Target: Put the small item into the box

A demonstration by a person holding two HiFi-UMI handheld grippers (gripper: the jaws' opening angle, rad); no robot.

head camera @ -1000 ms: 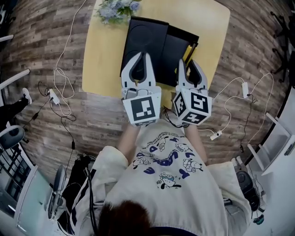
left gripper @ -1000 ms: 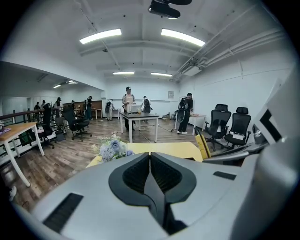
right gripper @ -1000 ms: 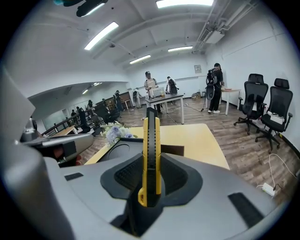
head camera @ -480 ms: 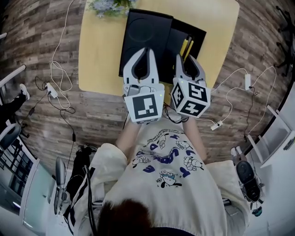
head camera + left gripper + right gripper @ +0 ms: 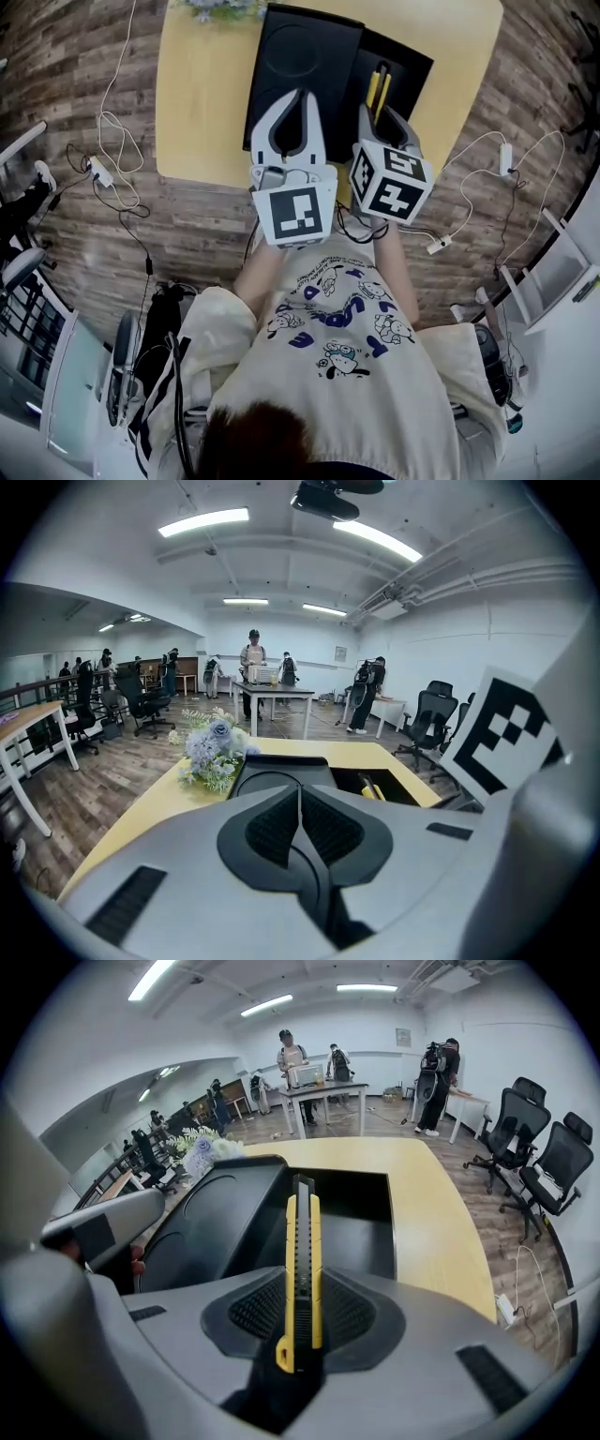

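A black box [image 5: 410,67] lies open on the yellow table [image 5: 202,103], its round-embossed lid [image 5: 305,52] flat to the left. My right gripper [image 5: 380,115] is shut on a yellow and black utility knife [image 5: 377,86], which points out over the box's open compartment. In the right gripper view the knife [image 5: 302,1251] stands upright between the pads, above the box interior [image 5: 352,1227]. My left gripper [image 5: 301,94] hovers over the lid's near edge with its jaws shut and nothing in them. In the left gripper view its pads [image 5: 323,827] meet in a single line.
A bunch of pale blue flowers [image 5: 225,7] lies at the table's far left corner. Cables [image 5: 117,159] and chargers trail over the wood floor on both sides. Office chairs [image 5: 548,1162], desks and standing people [image 5: 251,667] are far behind the table.
Both grippers have moved forward from the table's near edge to above the box and lid. The knife stays gripped and now reaches over the open compartment.
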